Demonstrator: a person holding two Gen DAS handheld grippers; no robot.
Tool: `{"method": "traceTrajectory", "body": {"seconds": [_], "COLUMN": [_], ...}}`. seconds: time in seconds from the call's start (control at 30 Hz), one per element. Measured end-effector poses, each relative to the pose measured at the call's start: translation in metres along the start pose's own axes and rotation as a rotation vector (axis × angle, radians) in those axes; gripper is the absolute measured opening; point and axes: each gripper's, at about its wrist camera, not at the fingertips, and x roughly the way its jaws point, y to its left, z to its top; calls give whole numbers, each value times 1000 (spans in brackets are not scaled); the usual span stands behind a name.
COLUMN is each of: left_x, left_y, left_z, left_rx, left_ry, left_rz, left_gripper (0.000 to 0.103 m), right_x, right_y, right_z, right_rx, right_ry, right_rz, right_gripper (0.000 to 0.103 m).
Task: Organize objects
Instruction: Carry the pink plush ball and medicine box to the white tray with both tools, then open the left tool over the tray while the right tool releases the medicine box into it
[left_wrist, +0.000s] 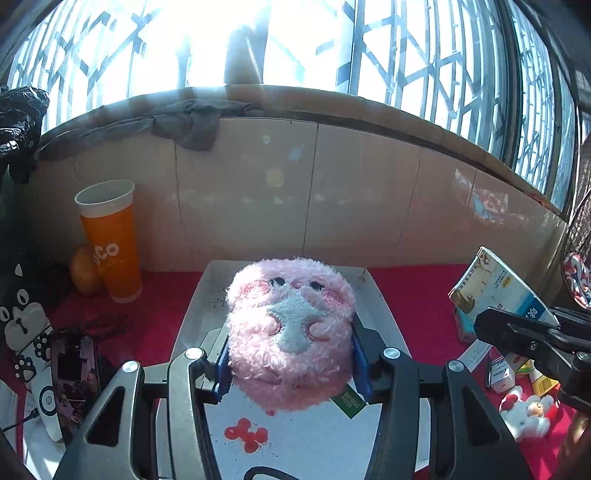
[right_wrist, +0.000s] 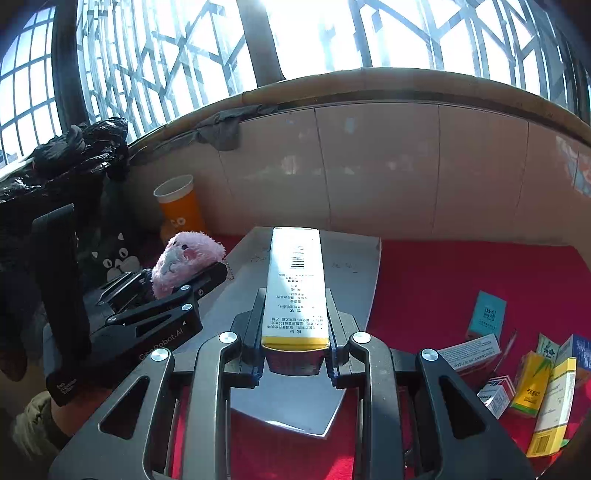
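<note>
The left gripper (left_wrist: 291, 365) was squeezed tight on a fluffy pink plush toy (left_wrist: 291, 332), with a blue pad pressing on each side of it. The toy had two small dark eyes, rosy cheeks and a grey patch in the middle, and a green tag (left_wrist: 348, 400) hung from its bottom. It was held up above a white board (left_wrist: 384, 295) that lay on a red cloth (left_wrist: 424, 306). A red splotch (left_wrist: 246, 435) was on the board near the gripper. The right gripper (right_wrist: 295, 343) was clamped on a long white and yellow box (right_wrist: 295, 284), which stuck straight out in front of it, over the same board. In the right wrist view the left gripper and its pink toy were off to the left, near the board's edge. Further left on the cloth stood a tall orange cup (left_wrist: 110, 240), with a small yellowish fruit (left_wrist: 83, 269) just beside it. A black and white cartoon cat case (left_wrist: 26, 332) and a phone (left_wrist: 75, 384) lay near them. On the right side of the cloth there was a heap of little boxes (right_wrist: 532, 387), and a small white plush toy (left_wrist: 526, 413) lay close by. Behind everything was a pale tiled wall (left_wrist: 332, 192) with big barred windows (left_wrist: 424, 55) above it.
</note>
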Motion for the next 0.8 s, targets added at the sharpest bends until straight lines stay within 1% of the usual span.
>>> {"method": "traceTrajectory", "body": {"seconds": [0.17, 0.27, 0.37, 0.47, 0.57, 0.6, 0.63, 0.67, 0.7, 0.73, 0.77, 0.8], "left_x": [38, 52, 63, 69, 70, 69, 65, 62, 57, 52, 47, 42], "left_y": [16, 22, 23, 23, 25, 27, 29, 33, 38, 43, 48, 51], "left_z": [1, -1, -4, -5, -7, -8, -7, -7, -6, -5, -4, -3], "left_rx": [-71, -84, -93, -97, -105, -109, -115, -125, -143, -167, -192, -210], "left_ry": [75, 93, 112, 116, 106, 94, 73, 49, 20, 0, -15, -25], "left_rz": [21, 42, 37, 35, 49, 60, 88, 120, 141, 150, 155, 151], "left_gripper": [52, 53, 53, 55, 61, 68, 78, 83, 91, 103, 103, 103], "right_x": [42, 69, 94, 110, 120, 122, 122, 121, 119, 116, 112, 109], "right_y": [-8, -12, -15, -14, -16, -18, -19, -21, -25, -30, -35, -39], "right_z": [8, 8, 6, 4, 3, 2, 1, 0, 0, -1, -2, -3], "right_rx": [54, 65, 81, 77, 98, 102, 102, 104, 113, 129, 148, 164], "right_ry": [54, 83, 107, 108, 112, 113, 111, 105, 93, 78, 64, 57], "right_rz": [-17, -48, -71, -101, -109, -112, -124, -142, -156, -160, -159, -160], "right_gripper": [25, 25, 25, 25, 25, 26, 29, 41, 50, 73, 87, 89]}}
